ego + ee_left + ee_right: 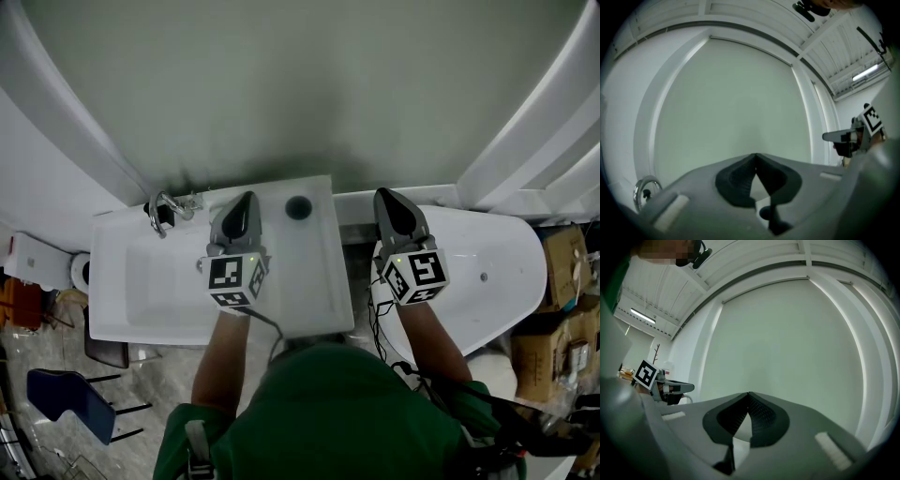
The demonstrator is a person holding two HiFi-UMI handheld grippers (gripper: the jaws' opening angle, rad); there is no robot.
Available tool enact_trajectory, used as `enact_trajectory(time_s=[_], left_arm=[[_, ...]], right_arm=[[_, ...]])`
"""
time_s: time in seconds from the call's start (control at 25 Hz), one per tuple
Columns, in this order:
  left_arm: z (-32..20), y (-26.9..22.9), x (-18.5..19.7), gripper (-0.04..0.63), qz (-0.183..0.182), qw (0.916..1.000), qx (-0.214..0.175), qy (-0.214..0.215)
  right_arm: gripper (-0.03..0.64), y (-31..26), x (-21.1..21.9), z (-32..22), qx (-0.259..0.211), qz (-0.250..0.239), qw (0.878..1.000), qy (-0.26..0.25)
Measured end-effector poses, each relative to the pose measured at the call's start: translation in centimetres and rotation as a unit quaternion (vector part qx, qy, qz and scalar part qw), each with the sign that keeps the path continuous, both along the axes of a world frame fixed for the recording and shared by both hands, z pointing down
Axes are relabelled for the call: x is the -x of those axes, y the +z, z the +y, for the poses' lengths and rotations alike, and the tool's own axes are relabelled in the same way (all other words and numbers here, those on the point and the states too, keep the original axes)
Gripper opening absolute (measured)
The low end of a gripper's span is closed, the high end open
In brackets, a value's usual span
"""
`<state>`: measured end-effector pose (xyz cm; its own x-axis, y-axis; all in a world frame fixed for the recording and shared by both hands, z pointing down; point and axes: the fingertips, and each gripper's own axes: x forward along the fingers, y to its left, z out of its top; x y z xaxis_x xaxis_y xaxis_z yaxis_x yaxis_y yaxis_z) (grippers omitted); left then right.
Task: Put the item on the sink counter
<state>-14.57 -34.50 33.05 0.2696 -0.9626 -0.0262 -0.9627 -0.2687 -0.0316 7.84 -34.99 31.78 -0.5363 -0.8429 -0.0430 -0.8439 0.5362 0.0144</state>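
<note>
Person [328, 412] in a green top is standing at a white sink counter [309, 281], holding a tool in each hand and pointing both level toward the pale green wall [309, 84]. The left gripper [246, 199] is hovering over the counter's flat right part, just beside the basin, and its own view is showing the left gripper [755, 155] clenched tip to tip with nothing between the jaws. The right gripper [386, 195] is hanging past the counter's right edge, over the rim of a white tub [497, 262]; from its own camera the right gripper [748, 393] is likewise pressing its jaws together, empty. A small dark round object [298, 207] is sitting on the counter's back right corner, just ahead of the left tool's tips; what it is cannot be made out. A chrome faucet [164, 214] is standing at the back left of the basin. Cardboard boxes [562, 272] are crowding the floor at right, and a blue chair [61, 398] is sitting at lower left.
</note>
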Motion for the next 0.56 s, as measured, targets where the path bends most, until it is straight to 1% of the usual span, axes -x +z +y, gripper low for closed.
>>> enact_trajectory(time_s=[0.4,0.56], left_arm=[[0.35,0.25,-0.81,-0.002,-0.01,0.9998,0.004,0.016],[0.18,0.58,-0.57,-0.002,-0.01,0.9998,0.005,0.019]], right_arm=[[-0.002,0.07,-0.29,0.37,0.003,0.003,1.0,0.002],[-0.002,0.22,-0.05,0.27,0.002,0.002,1.0,0.004]])
